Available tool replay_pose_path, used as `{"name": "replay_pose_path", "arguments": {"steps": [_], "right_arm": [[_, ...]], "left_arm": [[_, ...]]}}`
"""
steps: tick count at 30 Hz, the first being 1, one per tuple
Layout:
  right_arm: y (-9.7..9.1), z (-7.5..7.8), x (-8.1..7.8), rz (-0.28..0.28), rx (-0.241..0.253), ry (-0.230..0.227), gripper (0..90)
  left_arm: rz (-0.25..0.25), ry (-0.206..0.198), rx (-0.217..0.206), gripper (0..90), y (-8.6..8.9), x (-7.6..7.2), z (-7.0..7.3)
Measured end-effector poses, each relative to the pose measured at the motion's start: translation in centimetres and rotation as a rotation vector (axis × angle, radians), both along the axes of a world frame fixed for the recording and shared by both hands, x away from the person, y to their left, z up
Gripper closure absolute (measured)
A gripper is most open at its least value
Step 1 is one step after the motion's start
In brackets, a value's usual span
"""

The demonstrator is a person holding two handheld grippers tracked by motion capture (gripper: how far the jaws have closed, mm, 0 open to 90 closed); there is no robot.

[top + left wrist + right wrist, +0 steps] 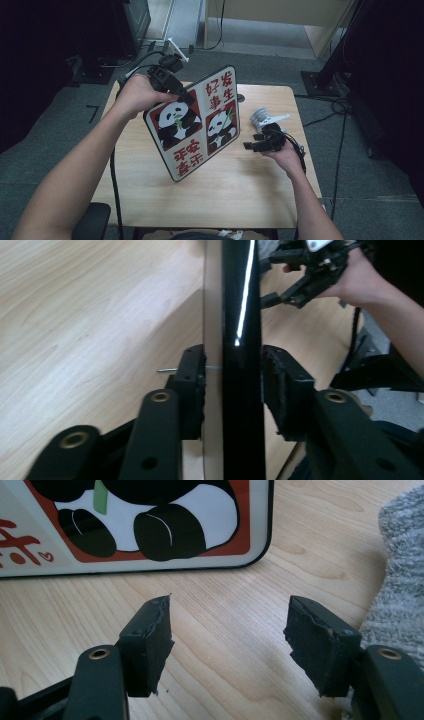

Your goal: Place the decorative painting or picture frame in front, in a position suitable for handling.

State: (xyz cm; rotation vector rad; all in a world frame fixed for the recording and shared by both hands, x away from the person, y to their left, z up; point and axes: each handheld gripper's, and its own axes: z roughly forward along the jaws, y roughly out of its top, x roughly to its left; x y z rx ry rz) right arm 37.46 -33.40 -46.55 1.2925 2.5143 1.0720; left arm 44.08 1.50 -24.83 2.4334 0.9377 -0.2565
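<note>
While the flat rectangular panda-print board with red Chinese characters [196, 121] stands tilted on its lower edge on the light wooden surface [235, 195], high view puts the left hand-held gripper [186, 96] at its upper left edge. Right hand-held gripper [251, 146] sits off to the right, apart from the board, just in front of a grey crumpled cloth [261, 116].

Left gripper view: board seen edge-on between the two black jaws. One pad touches the pale side; the other looks just beside the black glossy side, contact not certain. Reads as a loosened pinch, board between the jaws but not firmly clamped. The right hand-held gripper is farther off at top right [274, 292].

Right gripper view: jaws spread wide, nothing between them, bare wood below. Board's bottom corner [150, 525] rests on the surface ahead; grey cloth [400, 570] at right edge.

Judgement: board is stood up and propped, release looks underway. Left: let go fully or lay it flat, right side not yet engaged.
</note>
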Motion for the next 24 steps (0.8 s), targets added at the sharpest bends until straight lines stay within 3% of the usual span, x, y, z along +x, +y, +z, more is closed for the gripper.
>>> {"name": "replay_pose_path", "arguments": {"steps": [4, 9, 14, 24], "right_arm": [[-0.2, 0.0, 0.4, -0.022, -0.005, -0.017, 35.2], [-0.6, -0.2, 0.4, -0.042, -0.011, -0.005, 35.6], [-1.2, 0.3, 0.5, -0.065, 0.013, -0.025, 36.5], [-2.2, 1.5, 1.7, -0.088, -0.005, -0.066, 36.9]], "left_arm": [[0.009, -0.006, -0.017, 53.8, 0.1, 0.0, 0.1], [0.012, -0.019, -0.039, 50.2, 0.6, -0.1, 0.2], [0.027, -0.044, -0.064, 47.5, 1.6, -0.3, 0.4], [0.013, -0.087, -0.109, 41.7, 2.8, -1.0, 0.2]]}}
